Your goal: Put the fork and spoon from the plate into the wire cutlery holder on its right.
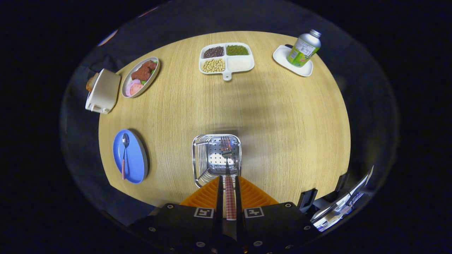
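Observation:
My gripper [229,183] is shut on the fork [226,155] by its red-checked handle, which runs between the two orange fingers [204,197]. The fork's tines point forward and hang over the open top of the wire cutlery holder [216,159], a shiny metal basket with a perforated plate inside, just ahead of the fingers. To the left of the holder lies the blue plate [136,165] with the spoon [124,155] on it, bowl away from me, its checked handle toward me.
On the round wooden table [282,123] beyond the holder stand a divided white dish of beans [226,59], an oval plate of food [140,76], a white box-like container [103,91] and a green bottle [304,48] on a white tray [282,54].

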A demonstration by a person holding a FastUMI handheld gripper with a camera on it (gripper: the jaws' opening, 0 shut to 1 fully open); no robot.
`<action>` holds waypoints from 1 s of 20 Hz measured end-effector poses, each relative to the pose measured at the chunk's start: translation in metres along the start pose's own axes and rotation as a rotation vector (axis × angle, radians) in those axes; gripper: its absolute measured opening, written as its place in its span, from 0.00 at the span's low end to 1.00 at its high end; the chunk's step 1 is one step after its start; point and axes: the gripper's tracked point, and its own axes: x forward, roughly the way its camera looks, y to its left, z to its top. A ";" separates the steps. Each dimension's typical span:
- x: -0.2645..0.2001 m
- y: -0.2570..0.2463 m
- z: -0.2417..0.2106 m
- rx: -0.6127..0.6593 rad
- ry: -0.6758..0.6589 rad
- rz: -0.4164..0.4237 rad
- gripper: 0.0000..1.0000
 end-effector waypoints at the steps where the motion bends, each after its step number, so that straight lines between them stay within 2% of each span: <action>1: -0.004 0.001 0.011 0.020 -0.068 -0.003 0.17; 3: -0.018 0.006 0.031 0.065 -0.201 0.012 0.19; 5: -0.033 0.008 0.050 0.098 -0.331 0.009 0.31; 7: -0.052 0.010 0.064 0.118 -0.457 -0.004 0.47; 12: -0.101 0.009 0.091 0.138 -0.742 -0.068 0.78; 16: -0.129 0.017 0.099 0.115 -0.902 -0.137 0.88; 20: -0.159 0.035 0.107 0.087 -1.055 -0.185 0.90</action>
